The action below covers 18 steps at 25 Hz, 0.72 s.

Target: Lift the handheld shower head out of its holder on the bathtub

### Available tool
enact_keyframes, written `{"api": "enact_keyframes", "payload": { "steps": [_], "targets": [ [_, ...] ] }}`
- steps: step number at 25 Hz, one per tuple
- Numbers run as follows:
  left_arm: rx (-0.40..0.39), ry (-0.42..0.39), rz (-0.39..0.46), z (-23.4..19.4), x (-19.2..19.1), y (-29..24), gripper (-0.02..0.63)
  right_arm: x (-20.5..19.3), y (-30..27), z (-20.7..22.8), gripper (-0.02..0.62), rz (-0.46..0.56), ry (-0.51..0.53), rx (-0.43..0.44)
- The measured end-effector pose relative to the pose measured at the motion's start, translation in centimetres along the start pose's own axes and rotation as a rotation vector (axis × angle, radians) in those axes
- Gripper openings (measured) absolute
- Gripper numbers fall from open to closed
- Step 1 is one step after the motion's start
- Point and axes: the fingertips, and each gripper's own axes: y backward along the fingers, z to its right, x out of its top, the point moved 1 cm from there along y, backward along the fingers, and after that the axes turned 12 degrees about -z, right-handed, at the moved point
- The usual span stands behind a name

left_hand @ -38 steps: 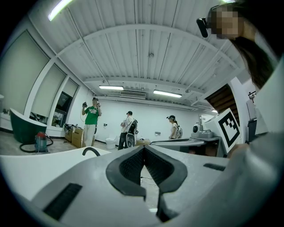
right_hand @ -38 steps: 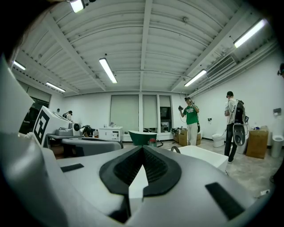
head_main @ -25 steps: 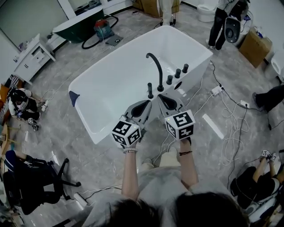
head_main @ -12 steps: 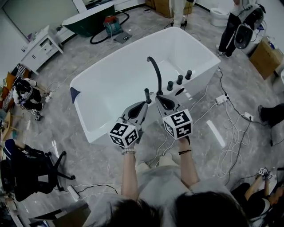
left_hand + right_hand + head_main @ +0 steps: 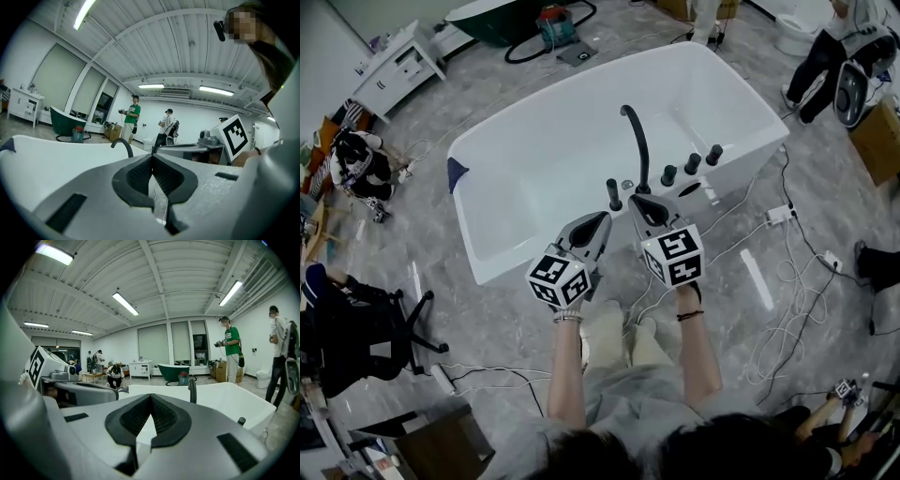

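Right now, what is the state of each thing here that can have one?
shower head: upright in its holder on the tub rim, not gripped.
bathtub: empty, no water visible.
left gripper: jaws shut, nothing between them.
right gripper: jaws shut, nothing between them.

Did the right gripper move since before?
Yes. Measured against the knobs, the right gripper has edged left in the head view, nearer the handheld shower head.

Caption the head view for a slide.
Left gripper and right gripper, both shut and empty, near the shower head standing upright on the bathtub rim.
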Motion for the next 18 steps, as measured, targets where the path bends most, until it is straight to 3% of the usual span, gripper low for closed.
{"api": "enact_keyframes", "payload": {
  "steps": [18],
  "targets": [
    [0.017,0.119,-0.073,-10.0,-9.7,-6.6,0.005,-8.7,-13.1,3.2,0.002,-0.108,0.007,0.086]
  ]
}}
